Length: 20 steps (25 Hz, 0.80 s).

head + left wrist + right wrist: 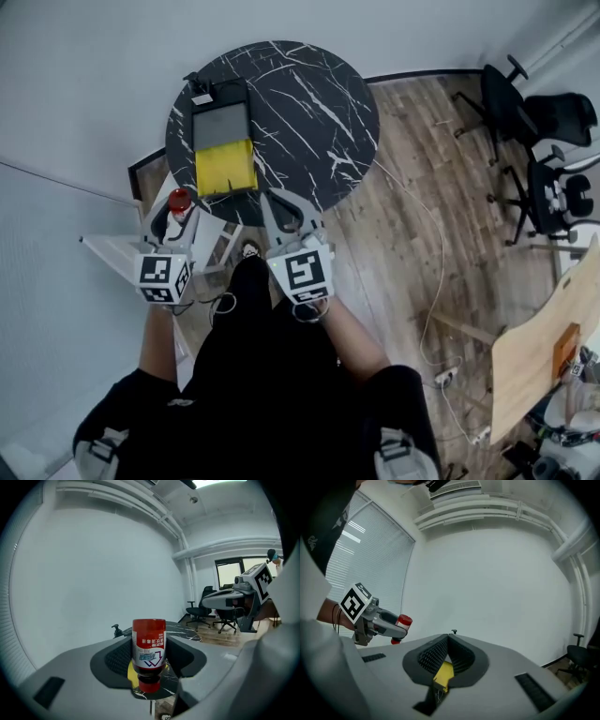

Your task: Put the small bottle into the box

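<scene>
Wooden flooring surrounds a round black marble table (309, 103) that stands against a pale wall. At the left, the left hand-held gripper (178, 210) is raised off the table's near left edge. Its jaws pinch the small bottle (149, 646) by its red-labelled body. In the left gripper view the bottle's dark red cap is at the lower end, and the bottle hangs clear of the table. The box (217, 124) lies on the left part of the table. It is open, with a grey inside and a yellow flap (226, 167) folded out toward the person. The bottle is near the flap's front left corner, outside the box and not touching it. Further right, the right hand-held gripper (448, 639) is over the table's near edge, just beside the flap. Its jaws are pressed together with nothing between them. Black office chairs (534, 141) stand at the far right on the floor.
</scene>
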Available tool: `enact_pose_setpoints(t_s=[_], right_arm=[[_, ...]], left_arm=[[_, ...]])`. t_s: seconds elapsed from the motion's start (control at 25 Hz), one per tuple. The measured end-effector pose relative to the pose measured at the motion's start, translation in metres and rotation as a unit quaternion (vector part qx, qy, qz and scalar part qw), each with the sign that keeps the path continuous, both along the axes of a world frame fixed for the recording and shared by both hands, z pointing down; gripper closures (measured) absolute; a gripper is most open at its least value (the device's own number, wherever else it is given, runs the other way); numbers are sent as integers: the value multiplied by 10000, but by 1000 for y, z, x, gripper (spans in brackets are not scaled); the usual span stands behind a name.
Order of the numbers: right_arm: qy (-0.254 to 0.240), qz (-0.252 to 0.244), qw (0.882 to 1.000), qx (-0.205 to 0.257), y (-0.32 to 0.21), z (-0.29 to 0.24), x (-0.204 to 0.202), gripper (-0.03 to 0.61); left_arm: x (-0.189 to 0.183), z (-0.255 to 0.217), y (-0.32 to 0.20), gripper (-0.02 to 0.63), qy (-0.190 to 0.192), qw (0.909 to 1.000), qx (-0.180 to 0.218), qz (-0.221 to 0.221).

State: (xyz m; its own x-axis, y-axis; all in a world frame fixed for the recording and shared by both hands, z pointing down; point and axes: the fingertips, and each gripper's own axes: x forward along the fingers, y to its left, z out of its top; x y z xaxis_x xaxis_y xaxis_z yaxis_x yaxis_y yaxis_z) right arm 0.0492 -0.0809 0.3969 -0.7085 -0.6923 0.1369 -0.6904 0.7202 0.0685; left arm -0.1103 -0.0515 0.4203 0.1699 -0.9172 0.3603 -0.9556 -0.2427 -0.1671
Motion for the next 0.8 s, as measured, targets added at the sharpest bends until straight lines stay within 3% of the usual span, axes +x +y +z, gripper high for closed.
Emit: enact_pose_setpoints(t_s=[0.16, 0.36, 0.8], right_arm=[[192, -103, 9997, -90, -26, 14, -17, 583], [411, -123, 9981, -452, -57, 41, -40, 583], [760, 34, 9899, -1197, -96, 106, -76, 583]], left_arm=[[-11, 13, -32, 399, -10, 9997, -145, 170], [-25, 42, -77, 399, -80, 9957, -595, 704], [-41, 108, -146, 399, -444, 9729, -1458, 1738]])
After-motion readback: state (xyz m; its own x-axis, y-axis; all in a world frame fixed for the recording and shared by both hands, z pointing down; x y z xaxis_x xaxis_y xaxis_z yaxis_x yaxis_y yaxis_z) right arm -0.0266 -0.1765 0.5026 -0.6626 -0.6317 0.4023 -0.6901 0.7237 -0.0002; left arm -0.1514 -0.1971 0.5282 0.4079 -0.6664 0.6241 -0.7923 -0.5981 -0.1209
